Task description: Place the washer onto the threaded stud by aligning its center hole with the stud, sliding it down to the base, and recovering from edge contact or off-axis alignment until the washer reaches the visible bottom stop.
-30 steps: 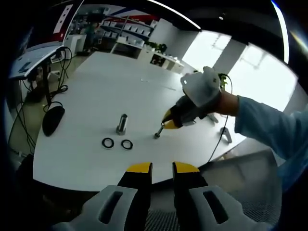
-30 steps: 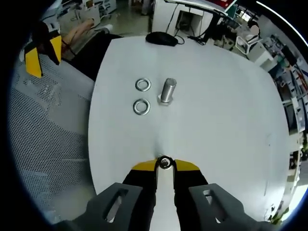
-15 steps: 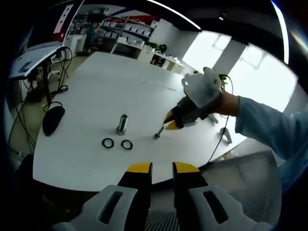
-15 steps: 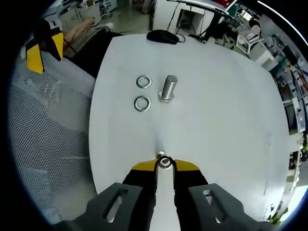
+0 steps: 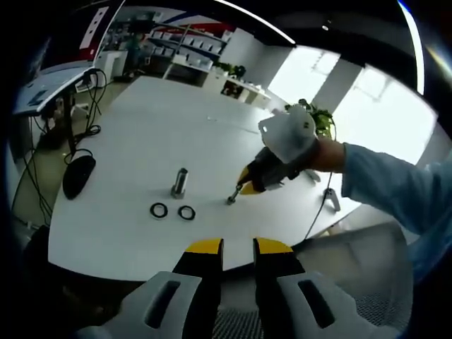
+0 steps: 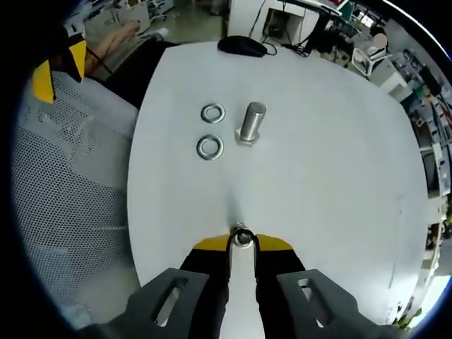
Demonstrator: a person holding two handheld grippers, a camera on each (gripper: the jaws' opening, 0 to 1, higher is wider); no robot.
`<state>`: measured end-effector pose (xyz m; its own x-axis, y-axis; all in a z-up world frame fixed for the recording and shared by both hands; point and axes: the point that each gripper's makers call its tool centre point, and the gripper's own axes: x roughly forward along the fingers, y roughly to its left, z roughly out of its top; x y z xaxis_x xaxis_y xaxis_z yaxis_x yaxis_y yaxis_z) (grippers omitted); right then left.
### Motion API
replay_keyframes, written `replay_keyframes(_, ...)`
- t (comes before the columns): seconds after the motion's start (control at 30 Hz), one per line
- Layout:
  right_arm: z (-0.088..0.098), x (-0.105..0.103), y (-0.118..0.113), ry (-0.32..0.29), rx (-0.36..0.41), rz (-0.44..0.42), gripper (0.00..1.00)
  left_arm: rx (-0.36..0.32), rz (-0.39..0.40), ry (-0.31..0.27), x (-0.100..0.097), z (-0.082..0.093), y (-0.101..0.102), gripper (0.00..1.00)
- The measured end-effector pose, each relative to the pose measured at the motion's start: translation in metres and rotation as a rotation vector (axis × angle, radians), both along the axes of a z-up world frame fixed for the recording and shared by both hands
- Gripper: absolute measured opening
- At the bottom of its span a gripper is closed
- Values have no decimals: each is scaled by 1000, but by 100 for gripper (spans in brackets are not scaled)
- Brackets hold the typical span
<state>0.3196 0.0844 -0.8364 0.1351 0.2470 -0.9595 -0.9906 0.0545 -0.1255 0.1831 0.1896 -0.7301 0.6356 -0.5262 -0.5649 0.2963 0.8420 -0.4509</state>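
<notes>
My right gripper (image 6: 242,244) is shut on a small metal washer (image 6: 242,238), seen as a ring between its yellow tips. In the left gripper view the right gripper (image 5: 245,188) holds the ring at the top of a thin small stud (image 5: 231,198) that leans on the white table (image 5: 155,127). Whether the ring sits around the stud I cannot tell. A thicker stud (image 6: 249,123) (image 5: 179,182) stands upright farther off, with two loose washers (image 6: 210,147) (image 6: 212,113) beside it. My left gripper (image 5: 238,247) hangs off the table's near edge, its jaws a little apart and empty.
A black computer mouse (image 5: 76,175) (image 6: 242,46) lies near one table edge, with cables (image 5: 81,120) hanging beyond it. A mesh surface (image 6: 63,198) lies beside the table. A person's sleeve (image 5: 395,191) reaches in behind the right gripper. Desks and shelves stand in the background.
In the left gripper view the right gripper has tilted and shifted slightly left over the small stud. The right gripper view has moved a little, with the thick stud and washers sitting slightly differently.
</notes>
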Motion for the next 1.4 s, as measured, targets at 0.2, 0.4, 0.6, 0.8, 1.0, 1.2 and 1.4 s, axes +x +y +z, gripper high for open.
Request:
replay_keyframes(0.2,-12,-3,0,21,-22,11,13,-2,6,7,0,-1,1,14)
replay_keyframes(0.4,-25,-7,1,42,-37,21,13,-5,13,12,0,-1,1,14)
replay_keyframes(0.6,-27,-8,0,57,-36,15,14,-4,8,14,0,-2,1,14)
replay_keyframes(0.8,-15,0,2,20,26,-33,43,-2,2,15,-1,-2,0,14)
replay_keyframes(1.0,12,-3,14,72,199,-145,42,0,-8,13,-1,-2,-1,14)
replay_keyframes(1.2,31,-12,21,82,271,-163,46,3,-20,10,-2,-2,-3,14)
replay_keyframes(1.4,35,-30,35,81,274,-98,49,0,-20,2,-1,-1,-3,14)
